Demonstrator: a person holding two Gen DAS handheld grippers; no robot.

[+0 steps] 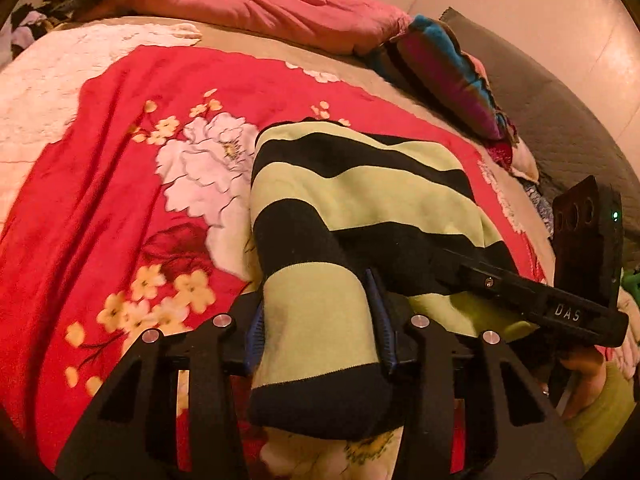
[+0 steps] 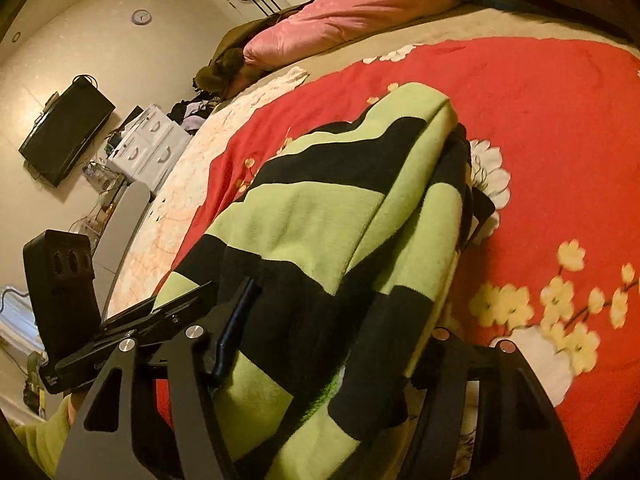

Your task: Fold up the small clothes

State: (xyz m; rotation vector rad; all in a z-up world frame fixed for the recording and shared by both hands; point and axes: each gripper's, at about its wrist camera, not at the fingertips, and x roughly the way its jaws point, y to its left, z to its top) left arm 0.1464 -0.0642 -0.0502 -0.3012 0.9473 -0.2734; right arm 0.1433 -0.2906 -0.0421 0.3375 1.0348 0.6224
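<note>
- The left gripper (image 1: 320, 328) is clenched on a bunched end of the striped garment (image 1: 352, 200), green-and-black cloth packed between its fingers (image 1: 380, 312).
- The right gripper (image 2: 328, 344) likewise grasps a thicker gather of the same garment (image 2: 320, 216) — cloth fills the gap between its fingers (image 2: 236, 316).
- The garment lies on the red floral blanket (image 1: 120, 184) of the bed, its near edge held up by both grippers, its far end resting on the blanket.
- Its long axis runs away from the grippers toward the pink pillow (image 1: 256, 12); the stripes cross that axis.
- The step in hand looks like carrying the near edge over to make a fold. To do it well, both hands should travel together at even height, keeping the edge taut between them so the stripes stay parallel.
- The layers already look doubled along one side in the right wrist view — slack there could bunch, so the cloth should be laid down flat before any release.
</note>
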